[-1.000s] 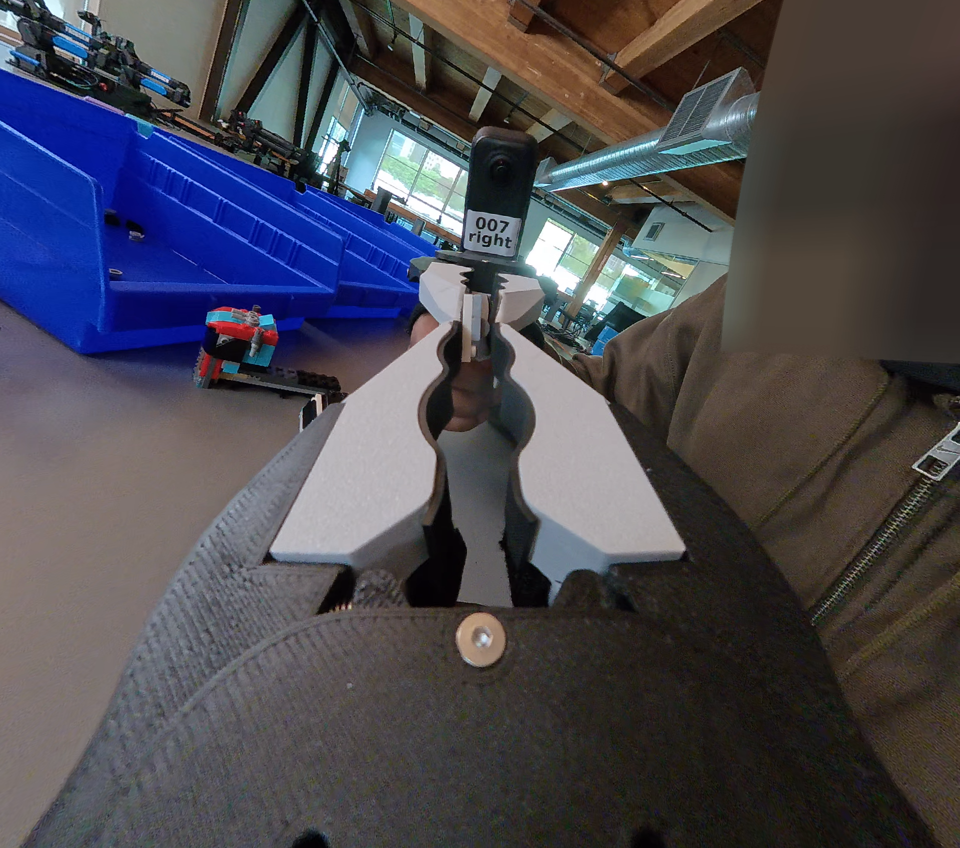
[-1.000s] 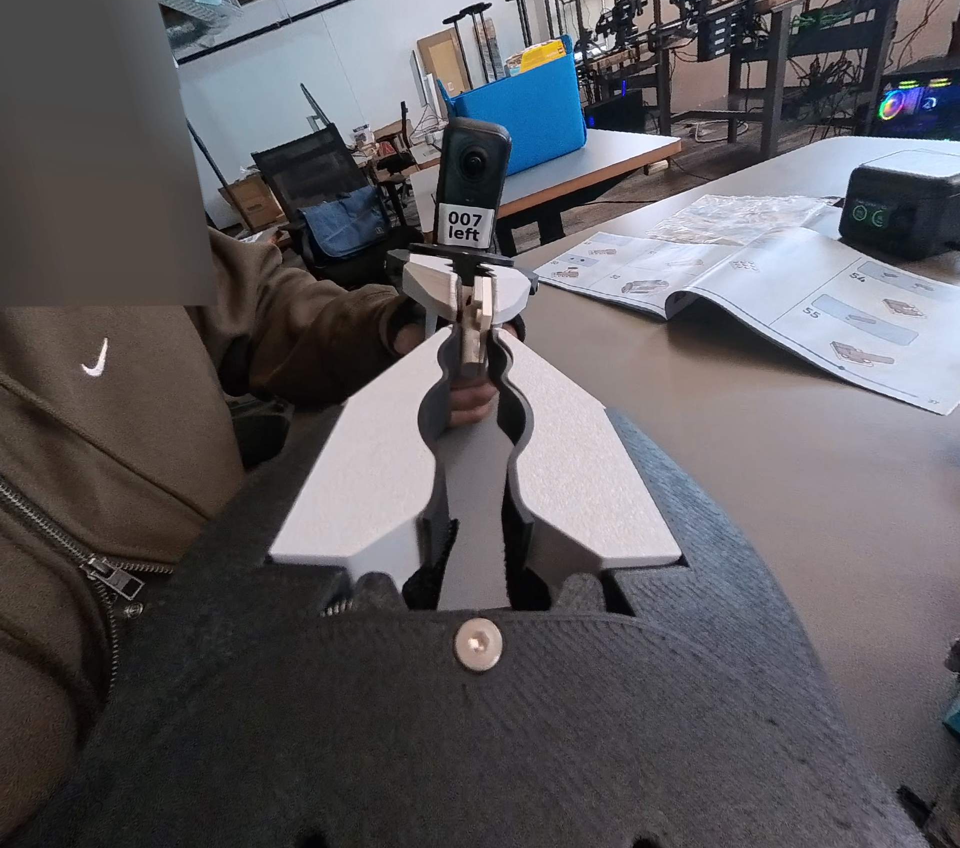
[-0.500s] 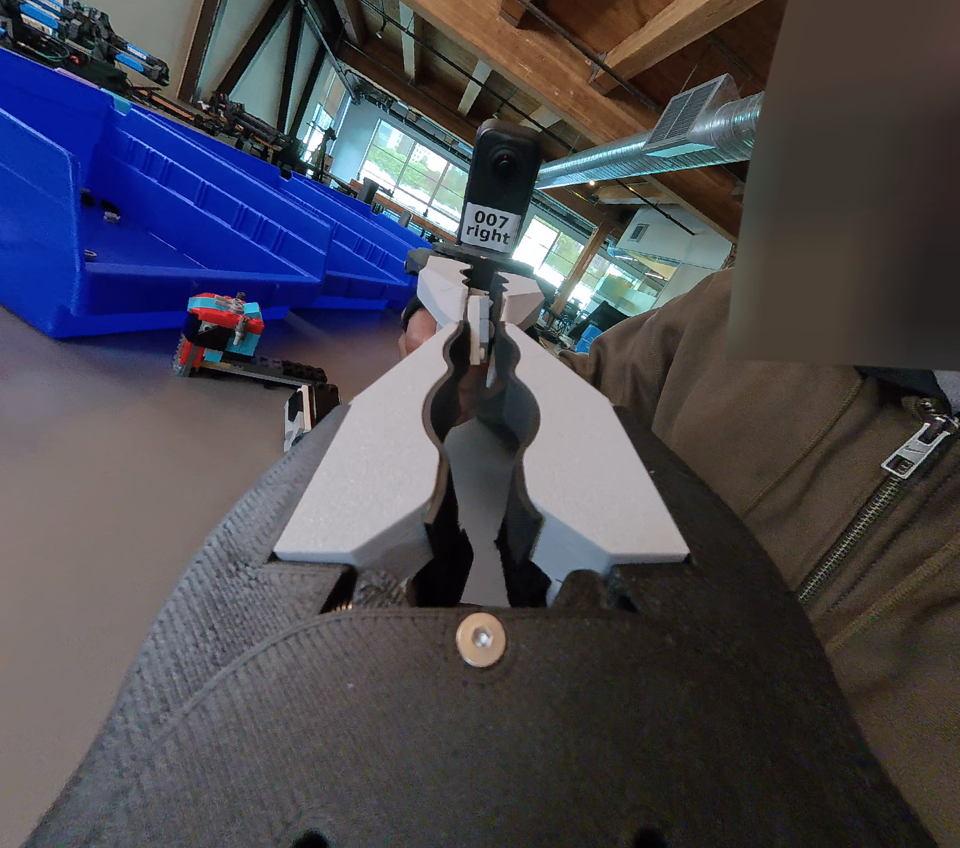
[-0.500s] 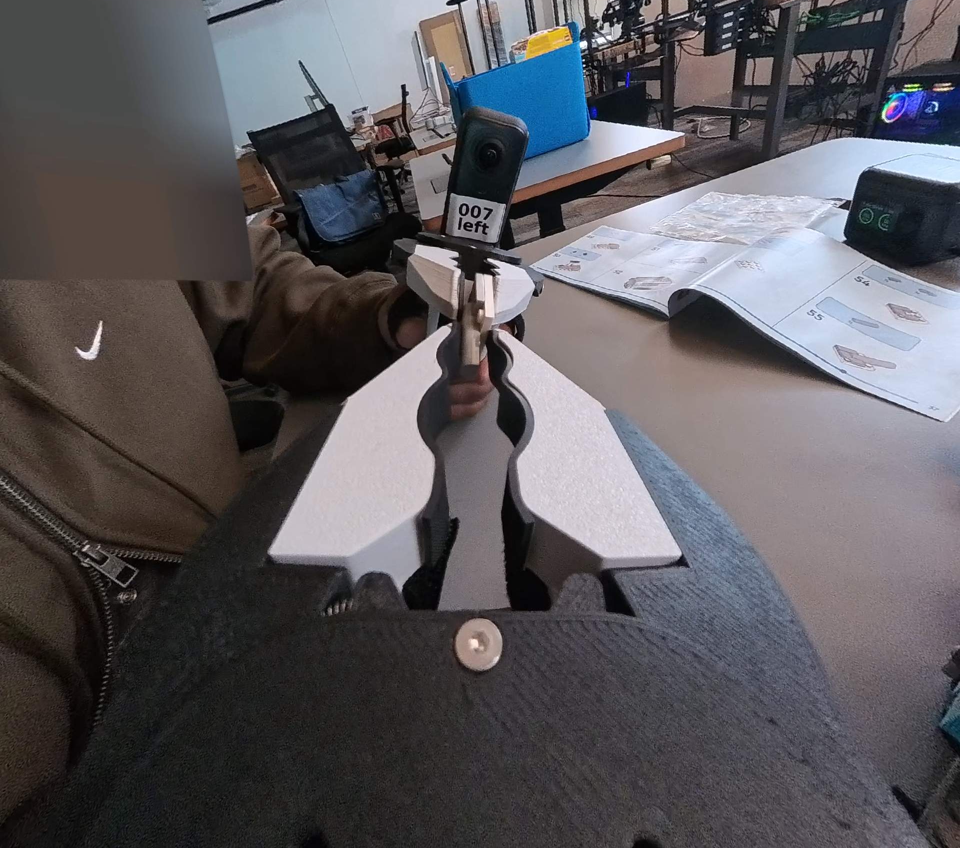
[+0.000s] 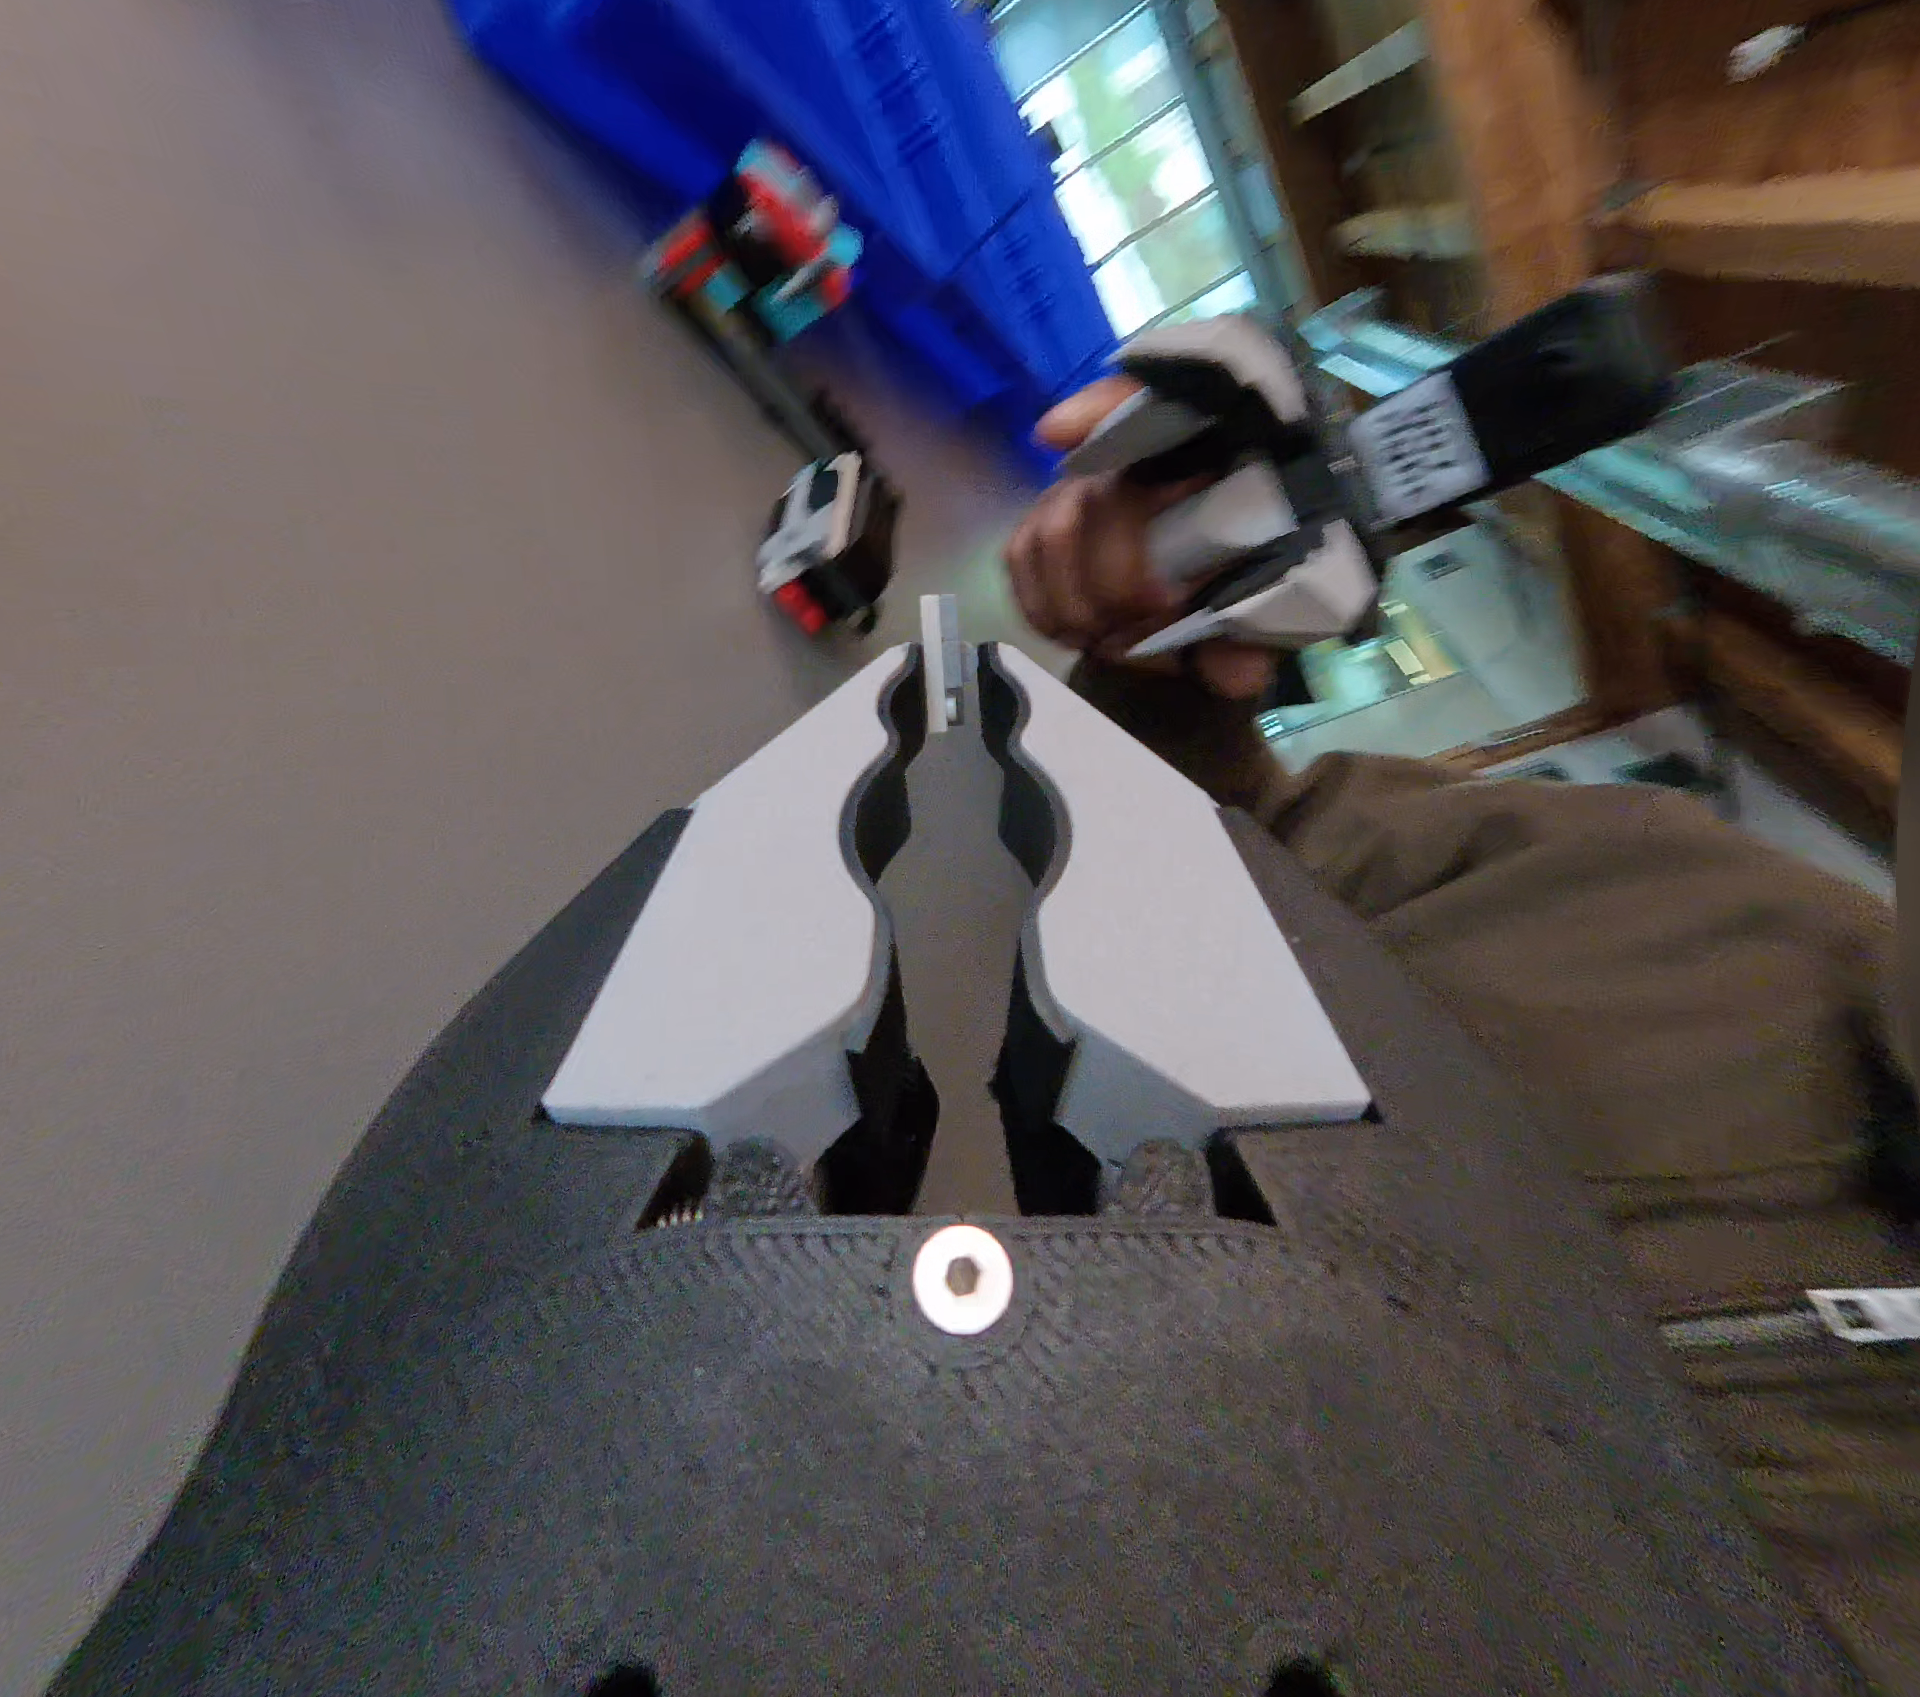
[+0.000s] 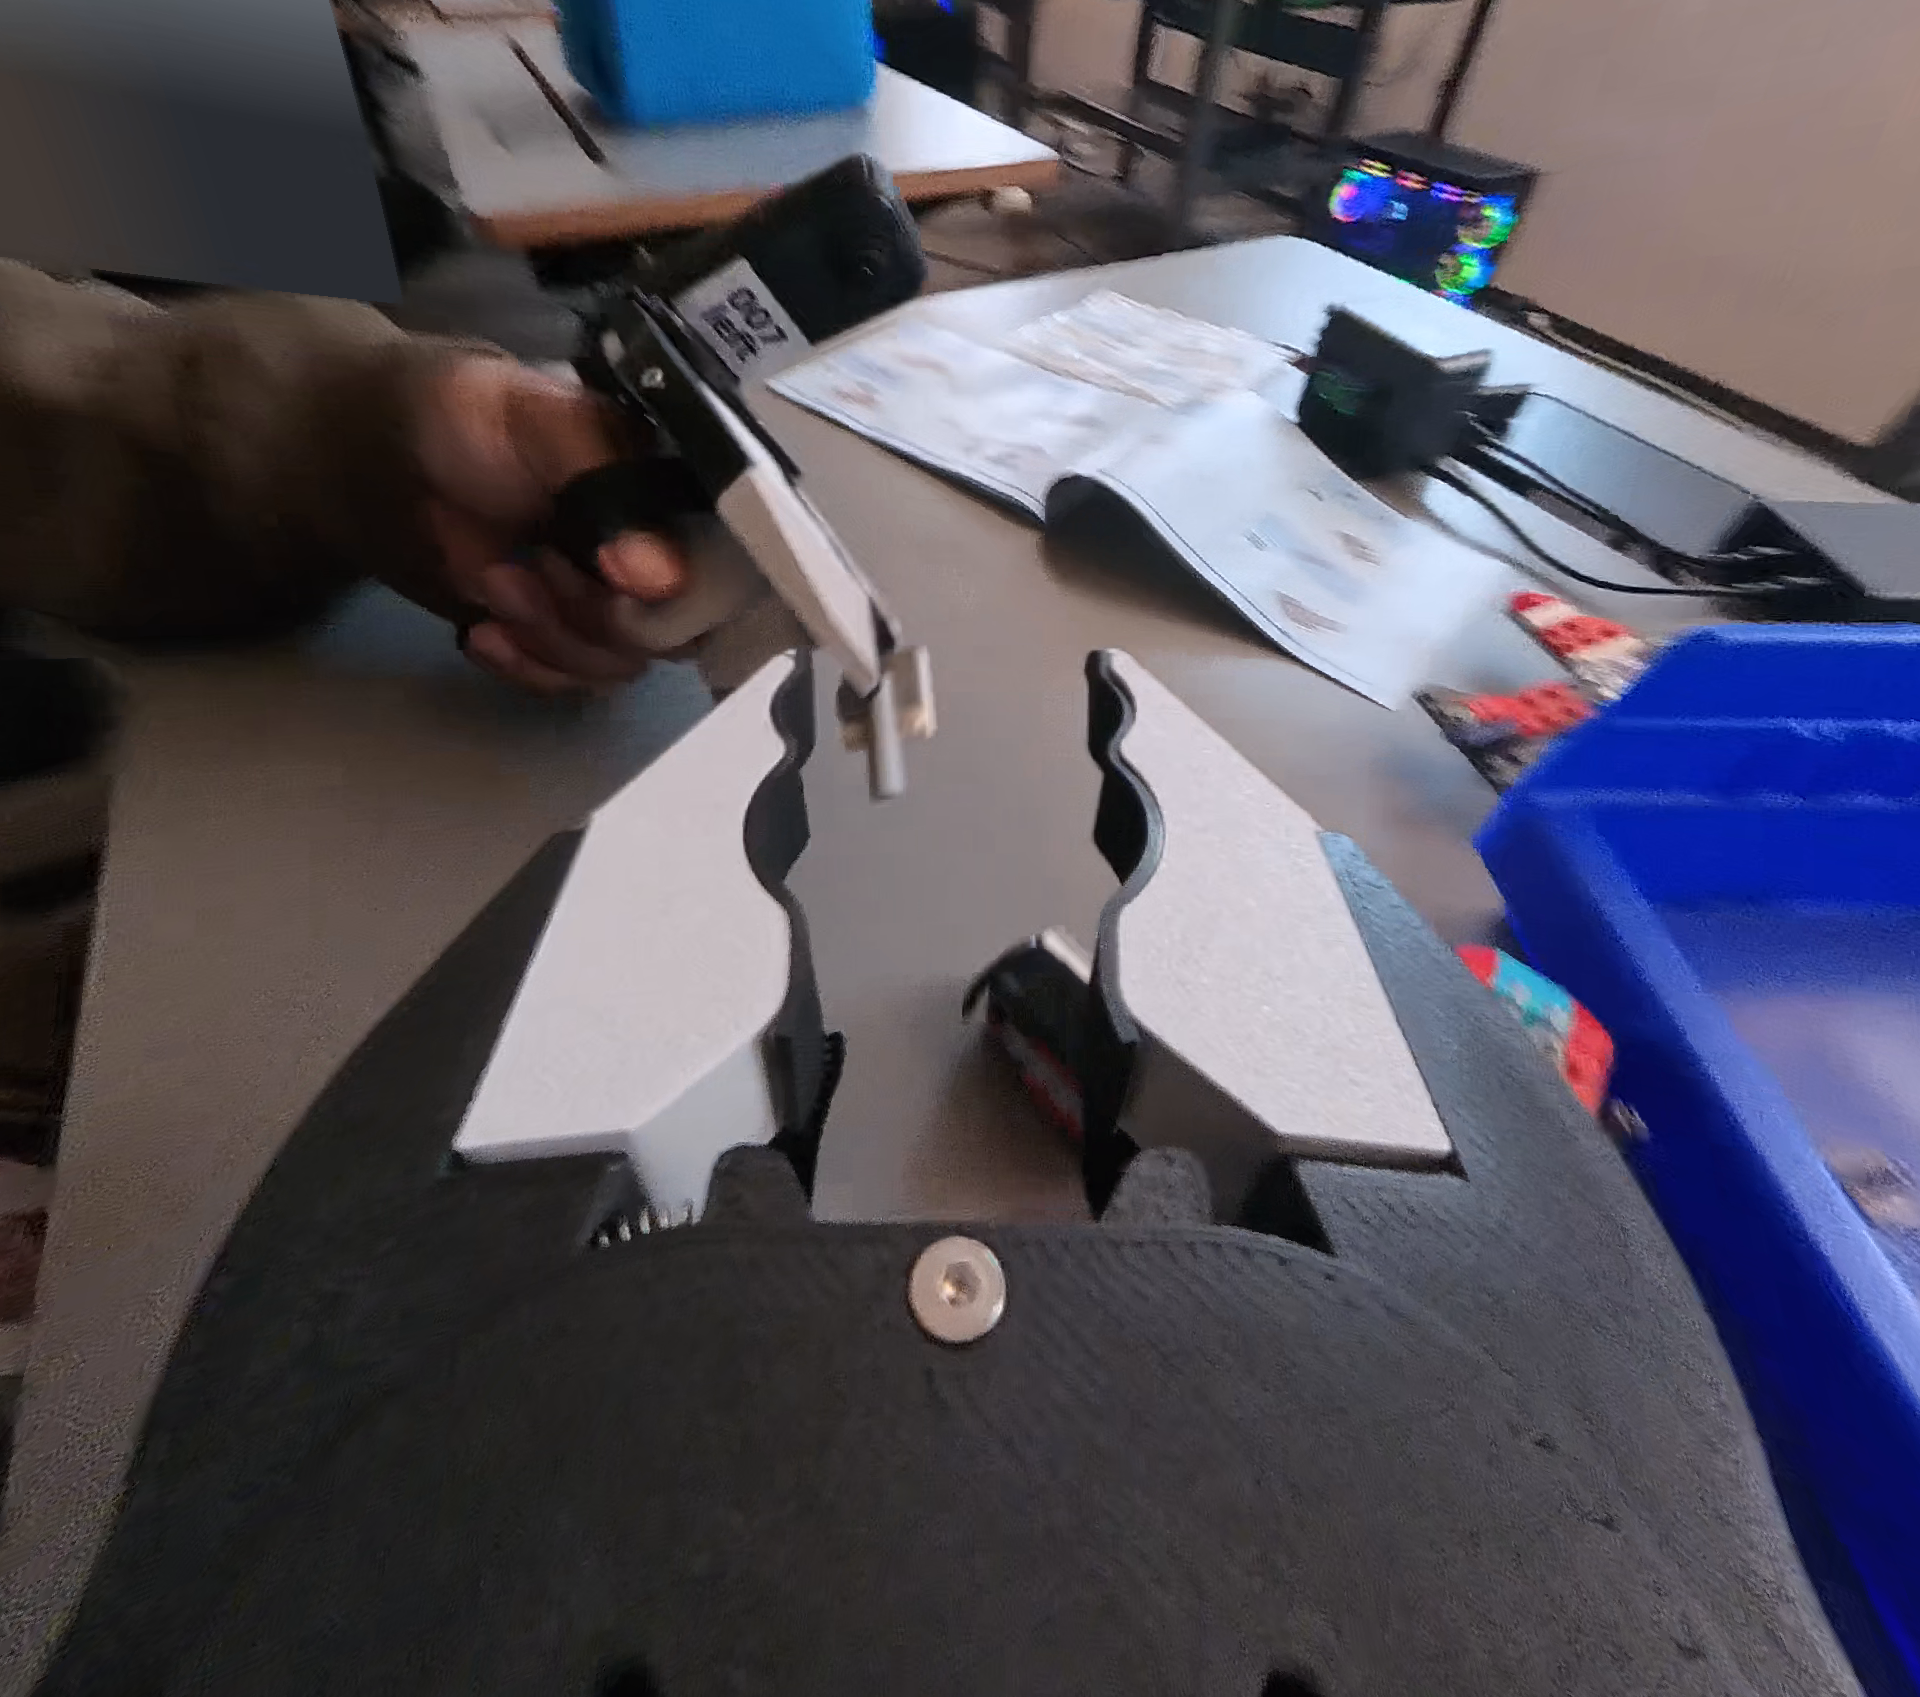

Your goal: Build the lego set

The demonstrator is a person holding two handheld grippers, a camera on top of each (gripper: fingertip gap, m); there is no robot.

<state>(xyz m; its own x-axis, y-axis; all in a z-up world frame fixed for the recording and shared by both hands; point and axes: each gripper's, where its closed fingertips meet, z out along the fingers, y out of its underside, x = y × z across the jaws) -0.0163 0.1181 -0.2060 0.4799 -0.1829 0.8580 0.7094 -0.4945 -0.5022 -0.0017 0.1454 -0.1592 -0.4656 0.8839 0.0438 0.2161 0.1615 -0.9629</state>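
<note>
1. The left gripper (image 5: 948, 660) has its jaws closed on a small, flat, light grey plastic brick piece (image 5: 943, 658), pads pressing both its faces; the piece sticks out past the tips, in the air above the table.
2. The right gripper (image 6: 948, 691) has its jaws wide apart with nothing between them.
3. The grey matte tabletop (image 6: 997, 608) lies bare ahead of both grippers.
4. A deep blue plastic bin (image 6: 1745, 816) edges the right side.
5. A small black, white and red brick model (image 5: 826, 541) sits near the held piece.
6. An open white paper booklet (image 6: 1164, 463) lies farther off.
</note>
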